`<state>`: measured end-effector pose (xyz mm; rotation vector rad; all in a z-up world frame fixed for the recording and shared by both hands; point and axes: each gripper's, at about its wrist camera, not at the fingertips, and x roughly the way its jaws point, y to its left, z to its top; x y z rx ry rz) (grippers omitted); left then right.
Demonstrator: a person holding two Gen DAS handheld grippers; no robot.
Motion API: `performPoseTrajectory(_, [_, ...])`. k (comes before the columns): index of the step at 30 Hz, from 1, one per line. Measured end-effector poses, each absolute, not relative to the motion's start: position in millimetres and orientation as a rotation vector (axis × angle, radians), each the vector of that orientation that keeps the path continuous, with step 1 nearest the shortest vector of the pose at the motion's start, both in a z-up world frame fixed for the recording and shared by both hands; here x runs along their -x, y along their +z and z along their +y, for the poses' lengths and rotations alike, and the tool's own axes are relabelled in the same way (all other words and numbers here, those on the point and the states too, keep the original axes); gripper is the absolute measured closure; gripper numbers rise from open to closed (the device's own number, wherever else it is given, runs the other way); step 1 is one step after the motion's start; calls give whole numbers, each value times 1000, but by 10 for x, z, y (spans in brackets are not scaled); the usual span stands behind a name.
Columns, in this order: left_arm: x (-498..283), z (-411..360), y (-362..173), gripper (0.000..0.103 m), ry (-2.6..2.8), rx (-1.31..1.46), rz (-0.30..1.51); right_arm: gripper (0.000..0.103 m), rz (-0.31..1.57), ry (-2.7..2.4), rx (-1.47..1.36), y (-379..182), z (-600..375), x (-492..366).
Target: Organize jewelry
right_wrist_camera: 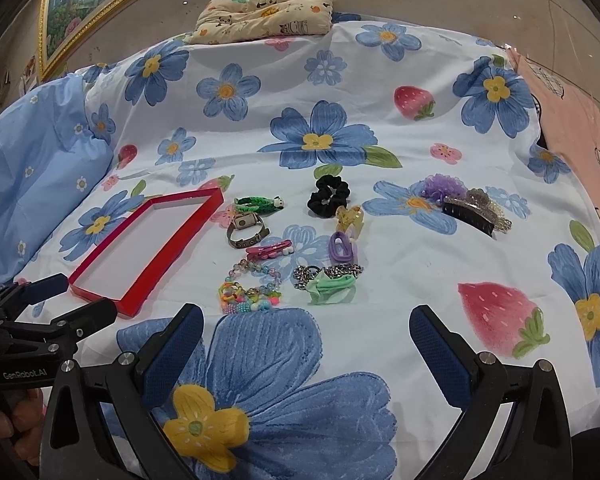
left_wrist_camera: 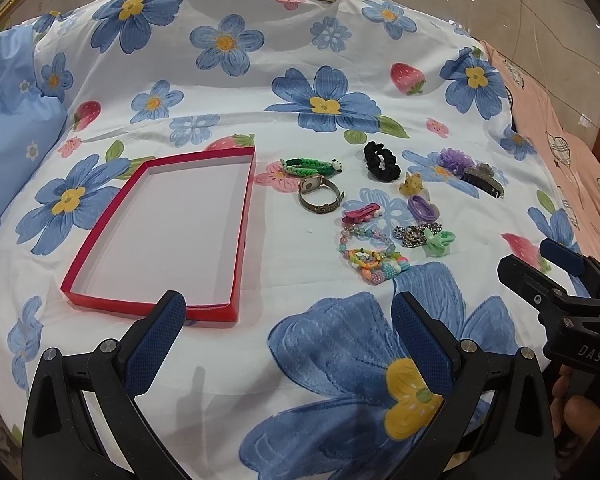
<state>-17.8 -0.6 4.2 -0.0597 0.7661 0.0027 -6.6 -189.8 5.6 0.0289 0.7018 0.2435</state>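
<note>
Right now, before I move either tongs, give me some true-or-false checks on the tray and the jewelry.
1. The red tray is empty. True.
2. The watch lies in the tray. False: it lies on the bedsheet, beside the tray.
3. Left tongs hold the black scrunchie. False: they are open and empty.
4. Right tongs are open. True.
5. The green bow touches the chain. True.

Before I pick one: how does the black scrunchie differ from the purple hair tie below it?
The black scrunchie is ruffled, thick fabric; the purple hair tie is a smooth, thin band. The scrunchie lies as a round ring; the hair tie is squashed into a narrow oval. The scrunchie looks larger. Both lie loose on the floral sheet, outside the red box lid.
</note>
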Motion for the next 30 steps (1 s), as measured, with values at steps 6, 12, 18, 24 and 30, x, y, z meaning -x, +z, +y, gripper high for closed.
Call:
performPoseTrajectory(6, [81, 7, 89, 0, 1, 65, 769, 0, 693, 259, -42, 66, -1905, 13])
performPoseTrajectory(12, [-135, 75, 95, 0, -12, 75, 777, 0, 698, 266, -50, 46, -1932, -86])
performPoseTrajectory(18, [-327, 116, 71, 0, -10, 68, 774, 1, 707, 282, -78, 26, -2009, -224])
performPoseTrajectory(24, [-563, 124, -4, 4, -19, 54, 793, 5, 748, 291, -116, -48, -2071, -435])
performPoseTrajectory(30, [-930, 108, -71, 12, -44, 37, 824, 12, 782, 286, -131, -100, -2103, -689])
